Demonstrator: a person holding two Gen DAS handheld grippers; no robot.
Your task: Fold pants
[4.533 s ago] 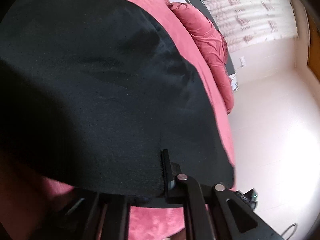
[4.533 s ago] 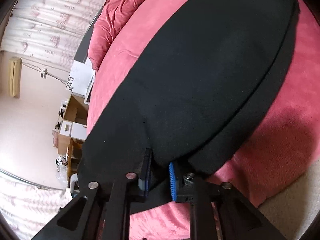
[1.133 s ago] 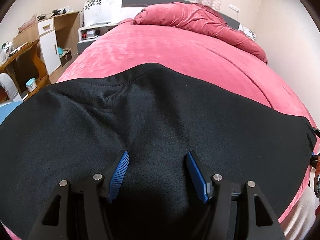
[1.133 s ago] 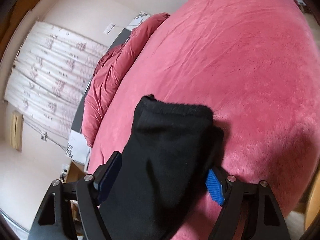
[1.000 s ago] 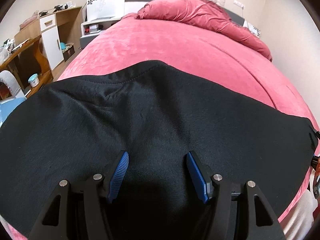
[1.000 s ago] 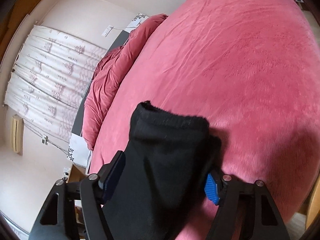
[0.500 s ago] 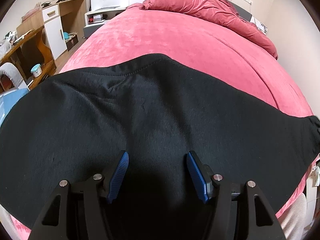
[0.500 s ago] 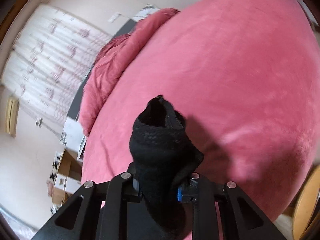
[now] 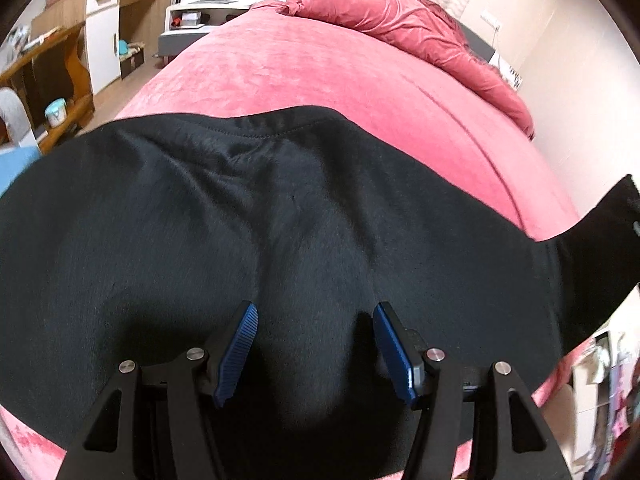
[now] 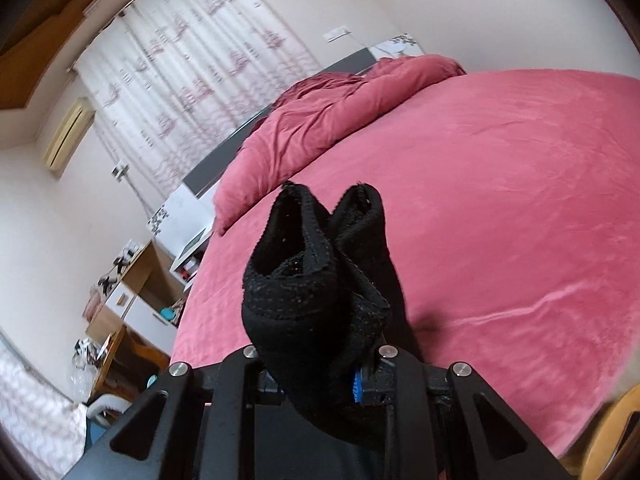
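Matt black knit pants [image 9: 304, 216], soft and faintly fuzzy, spread ahead of the left gripper [image 9: 316, 344] with its ribbed blue rubber pads and matt black plastic arms, over a plush pink velour bedcover [image 9: 320, 76]; the ribbed cuffs [image 10: 316, 280] bunch in the right gripper [image 10: 316, 384].

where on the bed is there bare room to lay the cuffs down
Bare pink velvety bedspread runs from the spread black fleece pants up to the rumpled red duvet. The near edge is crowded with pants.

The bed [image 9: 320, 76] is carrying black pants [image 9: 280, 220] spreading across its near edge, and 1 crumpled pink duvet [image 9: 400, 28] is lying along its far edge.
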